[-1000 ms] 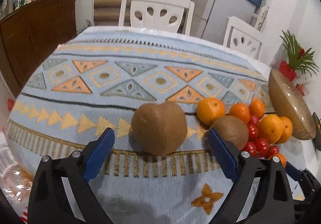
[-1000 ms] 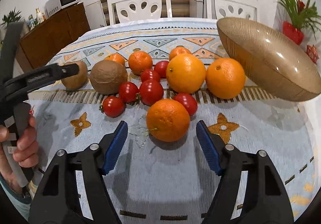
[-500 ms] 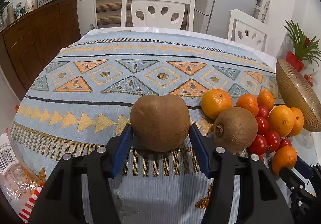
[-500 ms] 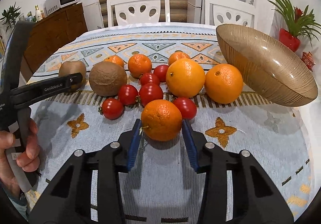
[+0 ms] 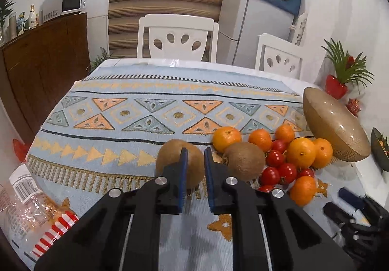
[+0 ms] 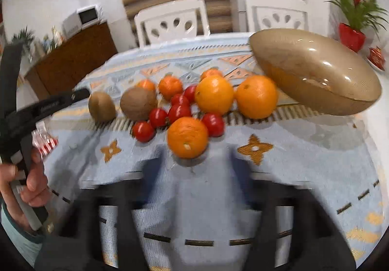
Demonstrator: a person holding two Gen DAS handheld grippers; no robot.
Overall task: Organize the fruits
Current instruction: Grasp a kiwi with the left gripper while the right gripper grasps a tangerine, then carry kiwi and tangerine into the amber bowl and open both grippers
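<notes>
My left gripper [image 5: 194,156] has its jaws closed on nothing, the kiwi [image 5: 170,161] loose on the tabletop [image 5: 145,110] behind them. My right jaws are opening, empty, the orange [image 6: 187,137] at twelve o'clock beyond them.

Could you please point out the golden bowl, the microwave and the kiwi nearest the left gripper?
golden bowl [image 6: 316,69]: right wrist view, on its inner wall.
microwave [image 5: 64,4]: left wrist view, on its front.
kiwi [image 5: 170,156]: left wrist view, on its left side, beside the gripper's finger.
</notes>
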